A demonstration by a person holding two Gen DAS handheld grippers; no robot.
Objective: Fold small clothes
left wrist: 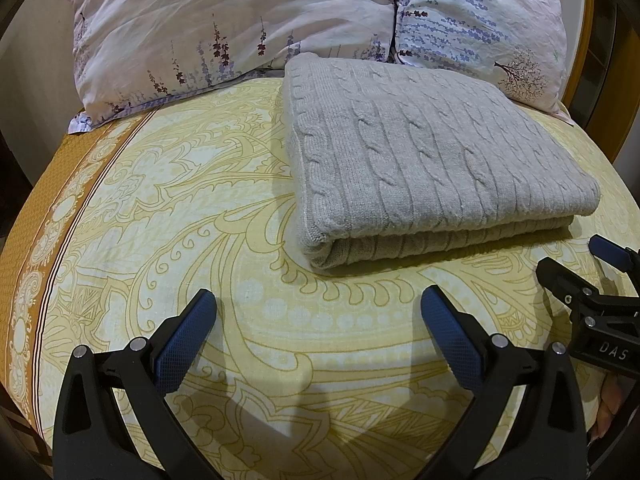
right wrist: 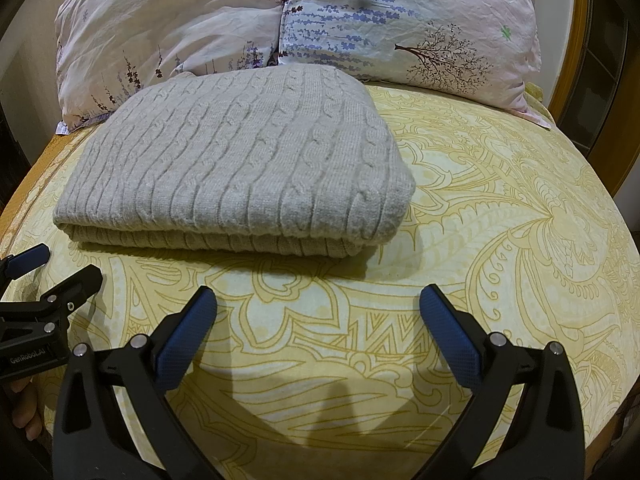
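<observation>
Two grippers sit low over the bed, side by side, and both are empty. The left gripper (left wrist: pixel 318 304) has its jaws spread wide apart. Its blue pads (left wrist: pixel 188 340) hold nothing and touch nothing, and only the yellow bed sheet (left wrist: pixel 160 208) with its curly pattern shows between them. In its view the grey sweater (left wrist: pixel 432 152) lies ahead and a bit to the right, near the fingertips but not touching them.

The sweater is folded into a thick, neat stack with its folded edge facing the grippers. It rests flat on the sheet, and its far edge lies against the two flowery pillows (left wrist: pixel 248 28) at the head of the bed.

The right gripper (right wrist: pixel 318 304) also has its jaws wide apart. Its blue pads (right wrist: pixel 452 340) grip nothing and touch nothing. In its view the sweater (right wrist: pixel 240 160) lies ahead and to the left, near the fingertips but apart from them.

Each camera sees the other gripper at the edge of its view, just beside it. A few of the person's fingers (right wrist: pixel 24 408) show under the left one.
</observation>
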